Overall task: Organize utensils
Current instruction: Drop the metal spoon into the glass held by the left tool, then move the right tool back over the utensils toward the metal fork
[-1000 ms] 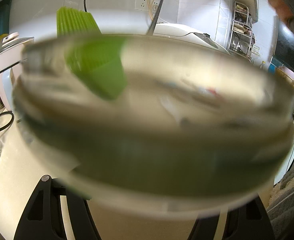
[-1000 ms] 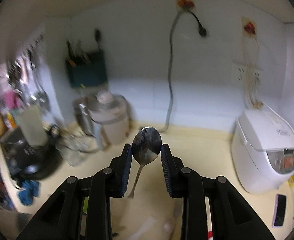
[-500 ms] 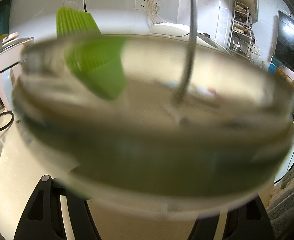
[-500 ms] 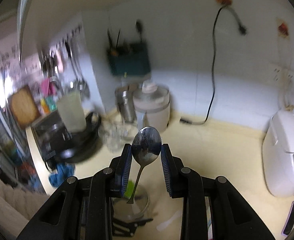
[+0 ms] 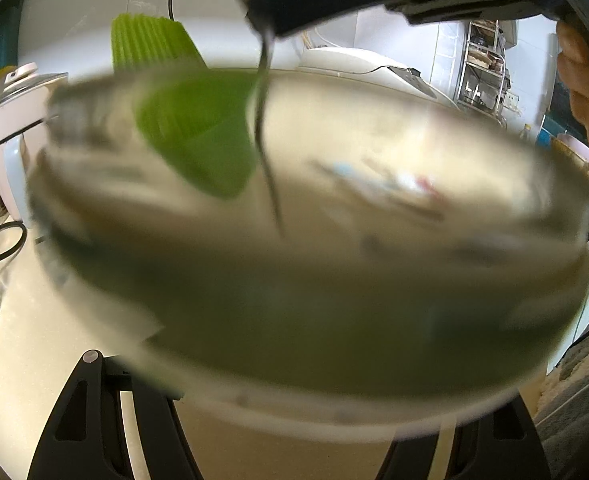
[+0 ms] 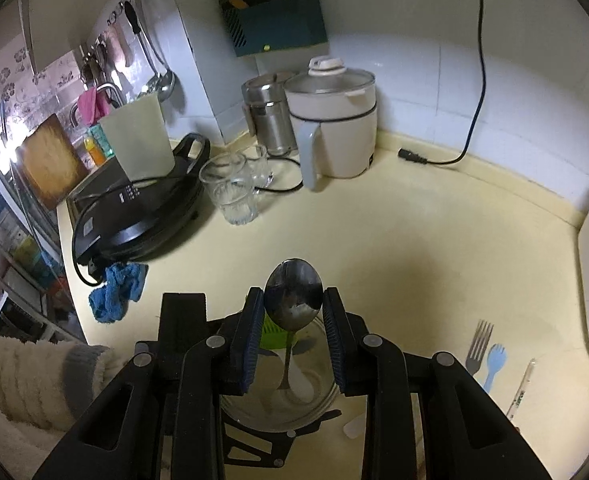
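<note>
The right wrist view shows the right claw [image 6: 293, 316] pinching a polished steel spoon [image 6: 293, 295] by its bowl between 2 blue-padded fingers [image 6: 250, 334], with the handle hanging down into a clear round glass jar [image 6: 318, 396] directly beneath the claw. The left claw [image 6: 272, 438] appears there only as black fingers at the jar's near side.

The left wrist view shows the same jar filling the frame, blurred, with the left claw's fingers [image 5: 94, 412] on either side of its base, apparently clamped on it. The spoon handle comes down past the rim from above.

In the jar stand a lime-green ribbed silicone brush [image 5: 198, 136], left of the spoon handle, and a white handle [image 6: 300, 380].

Only the right view shows what lies on the cream countertop [image 6: 434, 240] to the right of the claw: a grey metal fork [image 6: 479, 346], a pale blue plastic spork [image 6: 494, 364] touching it, and a thin clear stick [image 6: 522, 386] with green print too small to read.

Ahead of the claw stand 2 clear glasses [image 6: 230, 190] and a white lidded electric pot [image 6: 334, 120].
</note>
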`<action>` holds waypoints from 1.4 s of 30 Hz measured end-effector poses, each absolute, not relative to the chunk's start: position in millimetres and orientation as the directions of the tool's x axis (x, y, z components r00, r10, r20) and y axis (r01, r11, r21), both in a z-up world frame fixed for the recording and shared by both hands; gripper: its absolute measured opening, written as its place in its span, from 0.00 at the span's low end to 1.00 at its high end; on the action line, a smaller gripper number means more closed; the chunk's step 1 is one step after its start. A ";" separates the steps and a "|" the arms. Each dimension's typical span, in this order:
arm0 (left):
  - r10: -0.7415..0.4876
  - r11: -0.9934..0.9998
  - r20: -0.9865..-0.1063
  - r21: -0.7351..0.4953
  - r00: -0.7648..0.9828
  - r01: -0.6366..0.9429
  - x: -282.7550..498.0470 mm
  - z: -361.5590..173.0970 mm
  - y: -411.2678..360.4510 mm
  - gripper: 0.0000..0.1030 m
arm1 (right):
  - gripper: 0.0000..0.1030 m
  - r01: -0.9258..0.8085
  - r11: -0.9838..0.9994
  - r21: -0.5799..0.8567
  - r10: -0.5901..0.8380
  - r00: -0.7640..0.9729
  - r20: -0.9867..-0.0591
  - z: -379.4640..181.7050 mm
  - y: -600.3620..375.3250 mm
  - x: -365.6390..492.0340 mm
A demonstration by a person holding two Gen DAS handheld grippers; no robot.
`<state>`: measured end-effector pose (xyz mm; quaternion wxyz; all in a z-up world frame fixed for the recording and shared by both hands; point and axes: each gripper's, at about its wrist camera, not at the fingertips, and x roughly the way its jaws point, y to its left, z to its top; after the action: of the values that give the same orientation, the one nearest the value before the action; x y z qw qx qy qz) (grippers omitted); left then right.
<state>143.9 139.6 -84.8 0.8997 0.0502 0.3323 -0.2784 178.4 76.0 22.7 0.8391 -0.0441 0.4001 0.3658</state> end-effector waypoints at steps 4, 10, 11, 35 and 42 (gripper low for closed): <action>-0.468 0.840 -0.627 -0.096 0.624 0.533 143.0 -84.7 138.1 0.72 | 0.38 -0.624 0.731 0.276 0.604 0.404 -0.687 27.5 68.4 181.4; -0.470 0.840 -0.627 -0.103 0.621 0.532 143.3 -83.4 134.8 0.72 | 0.42 -0.447 0.808 0.384 0.583 0.511 -0.631 41.6 -5.1 203.6; -0.471 0.840 -0.627 -0.103 0.621 0.532 143.4 -83.4 135.0 0.72 | 0.42 -0.393 0.825 0.406 0.564 0.529 -0.634 38.7 -22.1 210.7; -0.475 0.839 -0.626 -0.111 0.618 0.533 139.5 -86.3 142.4 0.72 | 0.43 -0.323 0.896 0.304 0.382 0.216 -0.898 -124.4 -15.1 218.1; -0.478 0.838 -0.628 -0.118 0.614 0.532 136.2 -86.8 144.0 0.72 | 0.43 -0.238 0.922 0.305 0.373 0.339 -0.863 -102.5 -51.0 222.8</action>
<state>136.2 144.0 -86.8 0.8976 0.0402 0.3370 -0.2814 222.8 -51.0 -102.5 0.8160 0.0620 0.5433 0.1874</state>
